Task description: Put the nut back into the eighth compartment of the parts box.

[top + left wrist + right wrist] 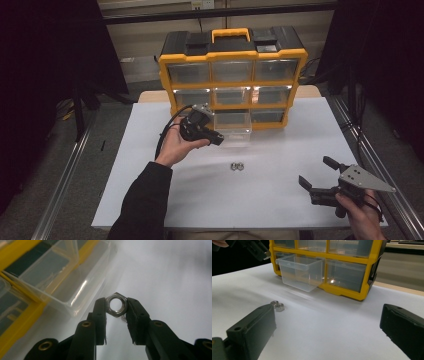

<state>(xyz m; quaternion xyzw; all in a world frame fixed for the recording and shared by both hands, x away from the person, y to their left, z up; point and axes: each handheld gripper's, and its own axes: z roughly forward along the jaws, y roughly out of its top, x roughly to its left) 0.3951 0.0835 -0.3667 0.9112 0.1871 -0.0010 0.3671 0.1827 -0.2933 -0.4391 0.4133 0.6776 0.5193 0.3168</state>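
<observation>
Pinched between my left gripper [116, 308] jaws is a steel hex nut [116, 305], held by its flats near the very tips, lifted just beside the pulled-out clear drawer [62, 277] of the yellow organizer [232, 75]. My right gripper [320, 176] rests gaping wide and empty, well away from that drawer. Two more nuts [236, 166] lie on the white table [280, 200] in front of it. With so shallow a grip, I judge any jolt or tilt could roll the nut out short of the drawer.
</observation>
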